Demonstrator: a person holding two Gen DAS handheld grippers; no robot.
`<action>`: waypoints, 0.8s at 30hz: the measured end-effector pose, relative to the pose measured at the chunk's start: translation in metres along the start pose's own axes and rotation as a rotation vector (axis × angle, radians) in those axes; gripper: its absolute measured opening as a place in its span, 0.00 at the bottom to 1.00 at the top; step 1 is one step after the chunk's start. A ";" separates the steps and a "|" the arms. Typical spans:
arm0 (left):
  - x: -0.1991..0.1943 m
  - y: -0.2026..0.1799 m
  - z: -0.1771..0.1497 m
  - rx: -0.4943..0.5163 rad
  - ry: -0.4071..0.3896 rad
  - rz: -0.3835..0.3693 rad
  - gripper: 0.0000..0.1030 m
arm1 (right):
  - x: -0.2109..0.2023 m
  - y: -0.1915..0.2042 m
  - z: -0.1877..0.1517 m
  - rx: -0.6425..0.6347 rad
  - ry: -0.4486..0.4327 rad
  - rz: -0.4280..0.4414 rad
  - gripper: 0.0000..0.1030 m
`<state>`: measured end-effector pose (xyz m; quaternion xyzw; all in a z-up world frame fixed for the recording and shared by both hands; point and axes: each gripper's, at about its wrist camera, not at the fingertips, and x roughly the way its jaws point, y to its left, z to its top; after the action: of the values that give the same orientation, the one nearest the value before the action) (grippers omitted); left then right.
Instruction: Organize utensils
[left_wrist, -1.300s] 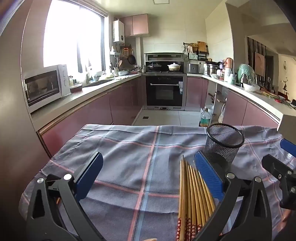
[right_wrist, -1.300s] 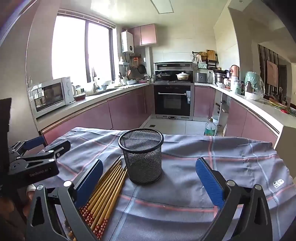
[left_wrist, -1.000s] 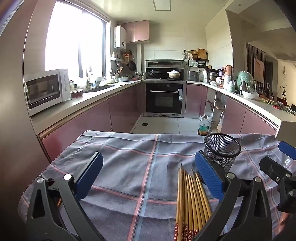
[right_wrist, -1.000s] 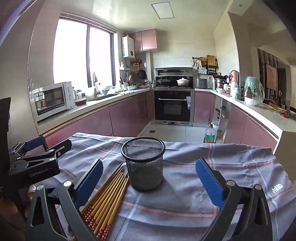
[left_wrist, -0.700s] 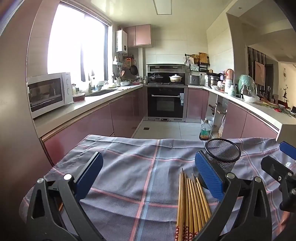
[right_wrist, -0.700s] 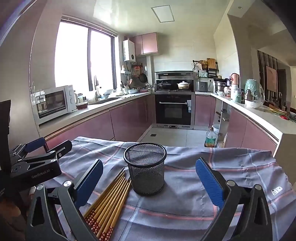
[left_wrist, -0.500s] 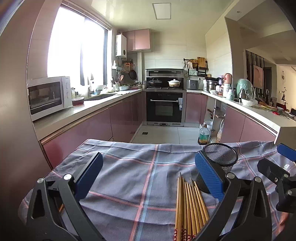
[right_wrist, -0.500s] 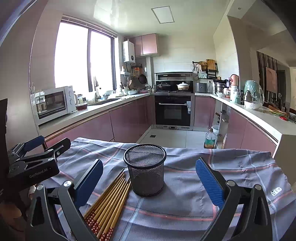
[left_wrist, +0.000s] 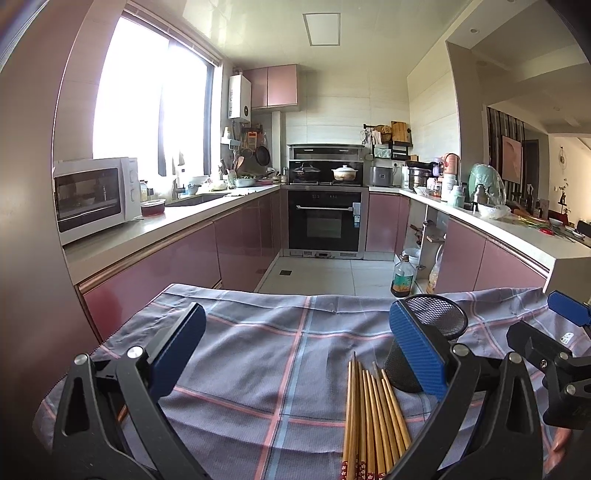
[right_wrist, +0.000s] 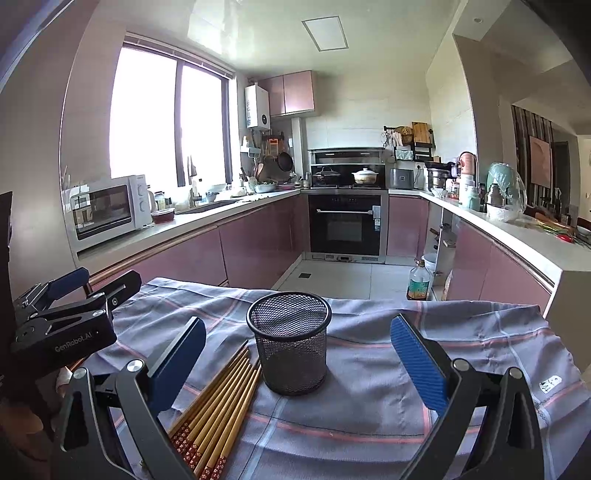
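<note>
From the left wrist, the left hand-held gripper (left_wrist: 295, 354) is spread wide, empty, above the grey checked cloth (left_wrist: 258, 354) covering the surface. A bundle of wooden chopsticks (left_wrist: 373, 413) lies flat just beside the black wire-mesh cup (left_wrist: 424, 347).

From the right wrist, the right hand-held gripper (right_wrist: 297, 362) is spread too, empty, framing the upright cup (right_wrist: 290, 341); the chopsticks (right_wrist: 218, 413) lie at its left.

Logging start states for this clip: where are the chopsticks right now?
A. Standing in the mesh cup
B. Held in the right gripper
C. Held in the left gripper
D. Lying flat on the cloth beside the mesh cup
D: the chopsticks lie in a flat bundle on the checked cloth next to the mesh cup, which looks empty; the left gripper and the right gripper are both open.
</note>
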<state>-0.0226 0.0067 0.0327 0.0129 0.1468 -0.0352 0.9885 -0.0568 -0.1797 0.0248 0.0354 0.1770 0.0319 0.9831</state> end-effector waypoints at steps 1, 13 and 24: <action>-0.001 -0.001 0.001 0.000 -0.003 0.001 0.95 | 0.000 -0.001 0.000 0.001 0.000 0.001 0.94; -0.004 -0.005 0.004 0.004 -0.022 -0.008 0.95 | -0.004 -0.002 0.004 0.007 -0.006 -0.001 0.94; -0.005 -0.006 0.006 0.000 -0.028 -0.011 0.95 | -0.005 -0.005 0.004 0.011 -0.009 0.001 0.94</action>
<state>-0.0259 0.0010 0.0393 0.0113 0.1328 -0.0410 0.9902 -0.0594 -0.1856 0.0293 0.0410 0.1729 0.0313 0.9836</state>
